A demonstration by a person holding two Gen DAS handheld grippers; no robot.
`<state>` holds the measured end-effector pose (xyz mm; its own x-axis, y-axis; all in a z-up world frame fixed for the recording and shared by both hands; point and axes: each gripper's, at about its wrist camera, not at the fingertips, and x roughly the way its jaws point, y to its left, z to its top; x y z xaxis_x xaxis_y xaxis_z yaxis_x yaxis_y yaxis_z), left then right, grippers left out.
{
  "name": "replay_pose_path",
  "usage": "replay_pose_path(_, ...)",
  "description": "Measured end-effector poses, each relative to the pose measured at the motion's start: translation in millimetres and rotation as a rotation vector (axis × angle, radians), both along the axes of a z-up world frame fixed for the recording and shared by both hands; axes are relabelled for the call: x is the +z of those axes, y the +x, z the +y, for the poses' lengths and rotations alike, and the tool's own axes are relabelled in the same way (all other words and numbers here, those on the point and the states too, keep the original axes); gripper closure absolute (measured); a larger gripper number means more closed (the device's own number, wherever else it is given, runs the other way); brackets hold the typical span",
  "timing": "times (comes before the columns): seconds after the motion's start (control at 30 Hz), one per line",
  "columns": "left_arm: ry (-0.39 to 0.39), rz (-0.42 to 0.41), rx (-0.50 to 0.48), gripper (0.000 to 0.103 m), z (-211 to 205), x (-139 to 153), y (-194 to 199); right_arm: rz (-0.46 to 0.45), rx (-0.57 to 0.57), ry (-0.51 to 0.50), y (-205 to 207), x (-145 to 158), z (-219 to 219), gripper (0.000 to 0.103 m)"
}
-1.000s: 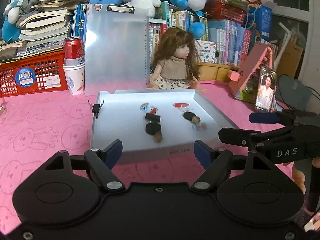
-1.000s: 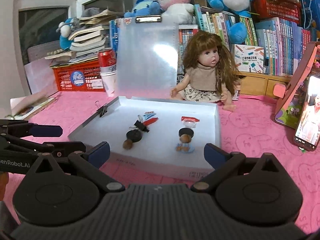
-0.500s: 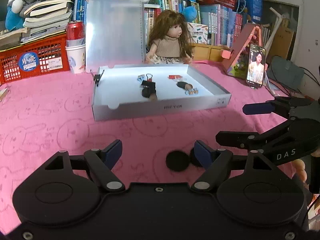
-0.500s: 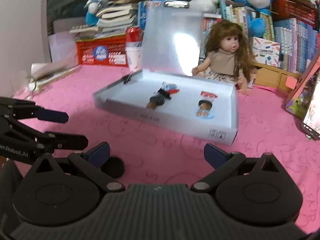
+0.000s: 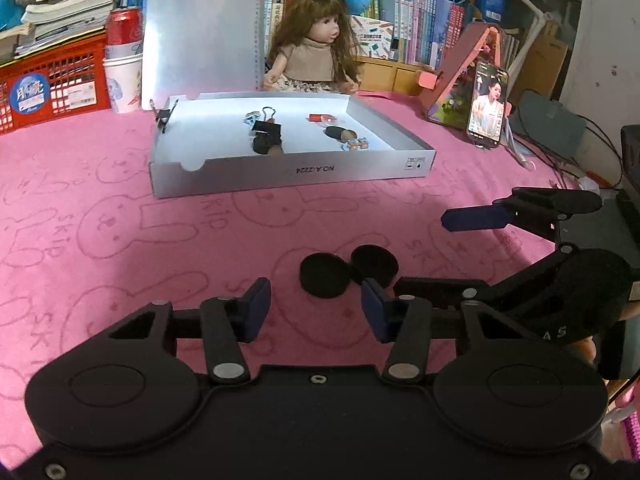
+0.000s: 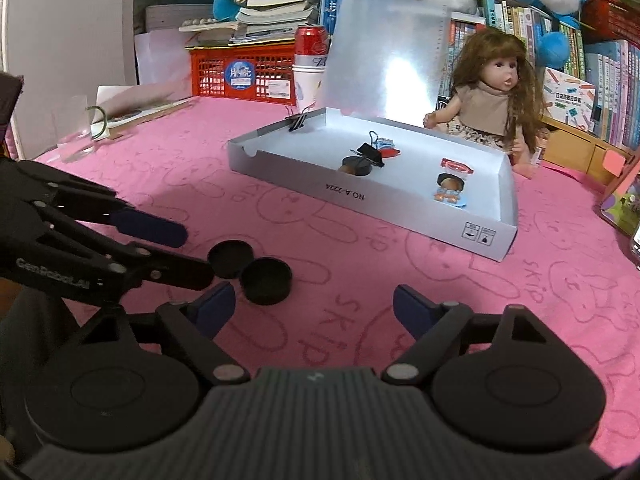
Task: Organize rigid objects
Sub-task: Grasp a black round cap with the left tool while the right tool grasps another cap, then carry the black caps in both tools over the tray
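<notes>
Two black round caps (image 5: 323,276) (image 5: 374,266) lie side by side on the pink cloth, seen again in the right wrist view (image 6: 231,258) (image 6: 266,282). My left gripper (image 5: 315,312) hovers low just behind them, jaws closing, nothing pressed between its blue pads. My right gripper (image 6: 314,312) is beside it, jaws closing but still wide, the nearer cap just ahead of its left finger. Each gripper shows in the other's view: right gripper (image 5: 452,256), left gripper (image 6: 176,250). Beyond stands a white tray (image 5: 292,176) (image 6: 360,196) holding binder clips, black caps and small figures.
Behind the tray sit a doll (image 5: 316,52) and an upright clipboard (image 5: 204,28). A red crate (image 5: 48,84) and a can on paper cups (image 5: 123,64) are back left. A phone on a stand (image 5: 488,104) is at right. Books and plush toys line the back.
Both grippers have pulled back from the tray and sunk toward the cloth. The two black caps have come into view ahead of the fingers. The left jaws have narrowed, the right slightly.
</notes>
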<state>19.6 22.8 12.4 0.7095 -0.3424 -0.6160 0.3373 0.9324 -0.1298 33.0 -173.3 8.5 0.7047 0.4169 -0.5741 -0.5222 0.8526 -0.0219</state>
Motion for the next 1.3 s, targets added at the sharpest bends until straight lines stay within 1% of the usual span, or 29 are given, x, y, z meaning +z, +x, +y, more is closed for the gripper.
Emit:
replay_pose_path(0.07, 0.003, -0.006, -0.003, 0.061, -3.7, -1.1, 3.3, 0.000, 0.001, -0.002, 0.2, -0.3, 0.2, 0.014)
replay_pose_path(0.1, -0.001, -0.006, -0.001, 0.065, -5.4, -1.6, 5.5, 0.001, -0.001, -0.001, 0.4, -0.5, 0.1, 0.015)
replay_pose_path(0.13, -0.005, -0.005, 0.001, 0.074, -6.6, -2.8, 7.1, 0.003, -0.003, 0.000, 0.6, -0.7, -0.2, 0.015)
replay_pose_path(0.17, -0.007, -0.001, 0.005, 0.077, -7.7, -4.5, 9.8, 0.005, -0.004, 0.002, 0.9, -1.0, -0.4, 0.015)
replay_pose_path(0.33, -0.004, -0.013, 0.031, 0.077, -9.0, -3.9, 10.1, 0.010, 0.004, 0.009, 1.8, -1.7, 1.9, 0.015)
replay_pose_path(0.53, 0.018, -0.040, 0.065, 0.077, -3.6, 1.8, 8.9, 0.023, 0.030, 0.019, 4.5, -4.3, 12.9, 0.023)
replay_pose_path(0.57, 0.019, -0.042, 0.069, 0.077, -2.5, 2.5, 8.6, 0.025, 0.033, 0.020, 5.1, -4.8, 15.0, 0.026)
replay_pose_path(0.63, 0.020, -0.044, 0.077, 0.077, -0.3, 3.7, 8.3, 0.031, 0.037, 0.024, 6.5, -5.8, 18.0, 0.034)
replay_pose_path(0.67, 0.020, -0.045, 0.081, 0.077, 0.6, 4.1, 8.2, 0.032, 0.036, 0.026, 6.8, -6.1, 19.2, 0.044)
replay_pose_path(0.7, 0.020, -0.047, 0.083, 0.077, 1.1, 4.4, 7.9, 0.030, 0.032, 0.024, 7.0, -6.2, 20.1, 0.051)
replay_pose_path(0.73, 0.021, -0.048, 0.084, 0.077, 1.5, 4.7, 7.7, 0.025, 0.026, 0.022, 7.0, -5.9, 20.5, 0.054)
replay_pose_path(0.8, 0.020, -0.050, 0.088, 0.077, 1.7, 5.2, 7.7, 0.030, 0.015, 0.030, 7.9, -5.2, 20.0, 0.066)
replay_pose_path(1.03, 0.017, -0.059, 0.088, 0.077, -0.3, 8.2, 8.2, 0.030, -0.049, 0.069, 12.2, -1.5, 8.9, 0.066)
replay_pose_path(1.3, 0.015, -0.069, 0.095, 0.077, -2.8, 15.3, 14.9, -0.003, -0.099, 0.090, 16.5, 9.5, 0.2, 0.066)
